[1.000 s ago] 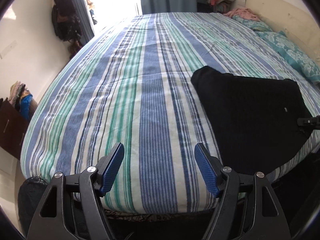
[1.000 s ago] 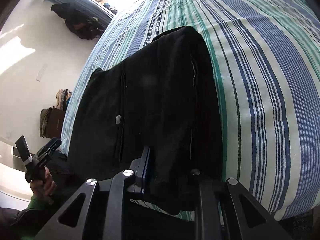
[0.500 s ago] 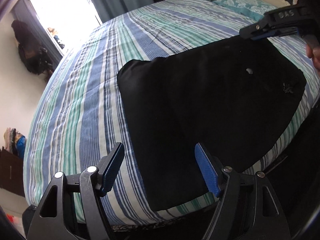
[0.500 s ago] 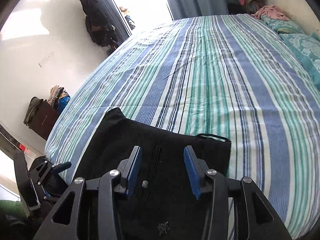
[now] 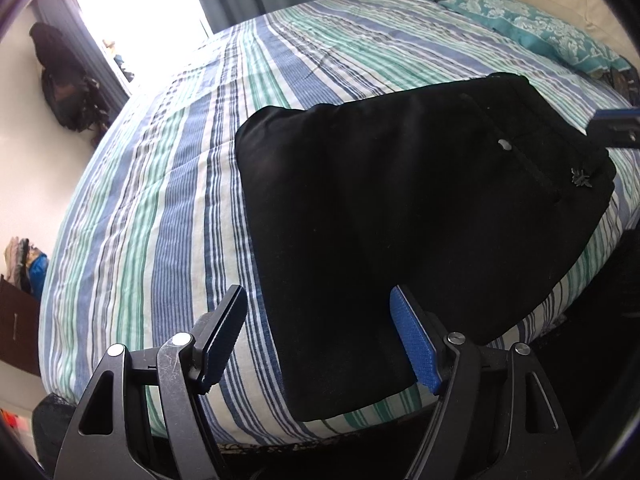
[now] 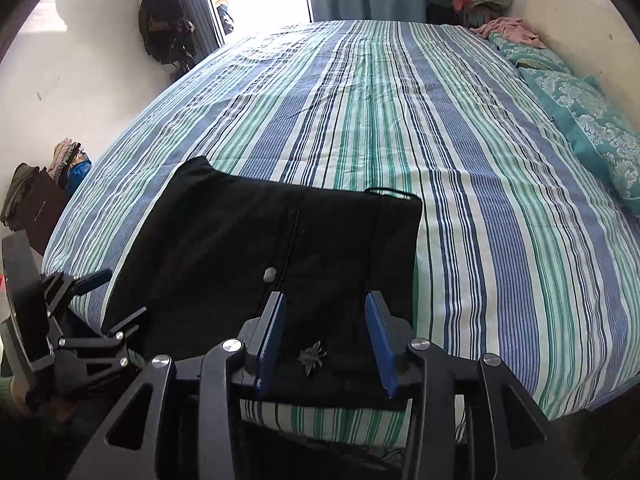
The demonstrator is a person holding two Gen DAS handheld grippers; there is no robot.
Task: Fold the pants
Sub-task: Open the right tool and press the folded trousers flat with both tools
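The black pants [image 5: 400, 220] lie folded into a flat rectangle on the striped bed [image 5: 160, 200], near its front edge. My left gripper [image 5: 318, 296] hovers open over their near left corner, with nothing between its blue pads. In the right wrist view the pants [image 6: 260, 240] show a button and a small emblem. My right gripper [image 6: 324, 300] stands open above their near right part, and its pads touch no cloth. My left gripper [image 6: 108, 296] shows at the far left of that view. A tip of the right gripper [image 5: 616, 128] shows at the right edge of the left wrist view.
Teal patterned pillows [image 6: 592, 120] and a pink cloth [image 6: 508, 28] lie at the bed's right end. A dark bag [image 6: 164, 24] hangs on the wall by the bright window. A pile of clothes [image 6: 64, 160] sits on dark furniture at the left.
My right gripper let go of the pants' edge, opened and rose above them. My left gripper swung from bare sheet to over the pants' left corner, then held still.
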